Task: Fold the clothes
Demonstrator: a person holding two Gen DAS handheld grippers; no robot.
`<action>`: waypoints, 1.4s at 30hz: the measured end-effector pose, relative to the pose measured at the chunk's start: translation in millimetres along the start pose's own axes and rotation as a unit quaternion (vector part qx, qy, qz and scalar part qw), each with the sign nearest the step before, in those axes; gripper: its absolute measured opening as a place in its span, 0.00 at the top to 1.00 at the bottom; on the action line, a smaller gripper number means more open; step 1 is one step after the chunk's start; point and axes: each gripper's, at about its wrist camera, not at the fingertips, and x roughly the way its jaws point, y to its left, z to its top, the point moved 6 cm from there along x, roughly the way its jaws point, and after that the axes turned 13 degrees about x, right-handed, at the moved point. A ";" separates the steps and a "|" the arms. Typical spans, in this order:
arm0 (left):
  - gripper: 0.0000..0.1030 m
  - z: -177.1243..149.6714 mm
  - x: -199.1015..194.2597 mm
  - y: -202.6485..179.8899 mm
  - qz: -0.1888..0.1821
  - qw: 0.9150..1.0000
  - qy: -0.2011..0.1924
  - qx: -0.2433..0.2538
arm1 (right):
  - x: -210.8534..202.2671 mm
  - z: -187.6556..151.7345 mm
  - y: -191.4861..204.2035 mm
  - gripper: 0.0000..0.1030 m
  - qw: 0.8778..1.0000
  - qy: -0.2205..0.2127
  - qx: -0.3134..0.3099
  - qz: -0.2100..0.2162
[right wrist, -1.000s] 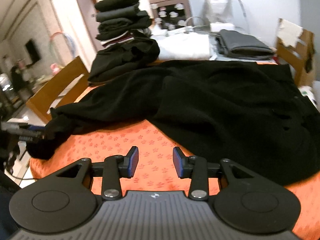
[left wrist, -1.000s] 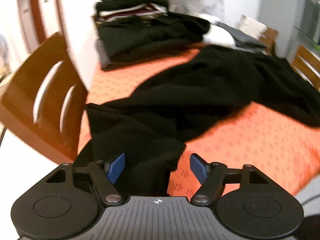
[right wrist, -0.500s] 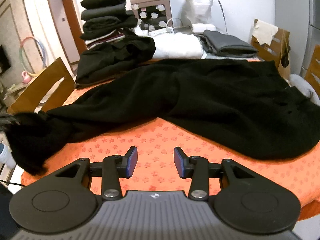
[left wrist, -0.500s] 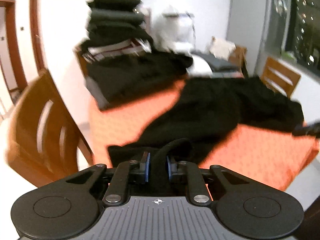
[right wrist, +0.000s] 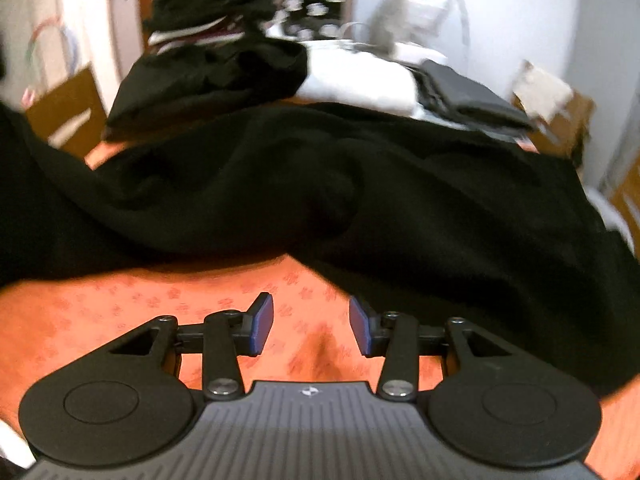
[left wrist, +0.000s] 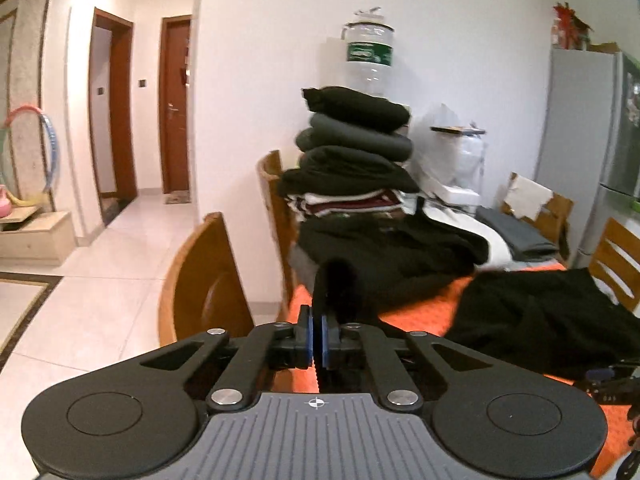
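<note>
Already black garment (right wrist: 360,184) edge clamped in left gripper (left wrist: 318,338); right gripper (right wrist: 311,322) held apart, empty, over tablecloth (right wrist: 120,312), garment just ahead, spread crosswise.

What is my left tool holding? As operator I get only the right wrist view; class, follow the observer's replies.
Observer: The left tool is shut on a fold of the black garment.
Operator: Is the right tool visible to you there?
Observer: Its dark tip shows low at the right edge, by the garment's body.
Operator: What lies behind the folded stack?
Observer: A big water bottle rises behind the stack.
</note>
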 end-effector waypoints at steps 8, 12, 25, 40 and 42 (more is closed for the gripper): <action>0.94 24.6 0.7 7.2 0.032 0.999 -0.030 -0.016 | 56.3 20.1 -0.1 0.54 0.999 0.031 -0.035 0.018; 0.94 37.3 4.9 11.7 0.041 0.998 -0.041 -0.016 | 66.8 28.1 -4.8 0.67 0.999 0.027 -0.018 0.028; 0.94 50.5 26.7 35.3 0.057 0.998 -0.027 -0.027 | -47.4 48.5 -10.8 0.94 0.998 -0.024 -0.029 0.054; 0.71 -14.0 82.5 26.0 0.018 0.997 0.071 -0.018 | -102.3 0.6 -28.0 0.85 0.999 0.026 -0.005 0.027; 0.52 -19.3 79.3 26.4 0.010 0.998 0.066 -0.020 | -101.2 -0.6 -25.7 0.66 1.000 0.020 0.004 0.018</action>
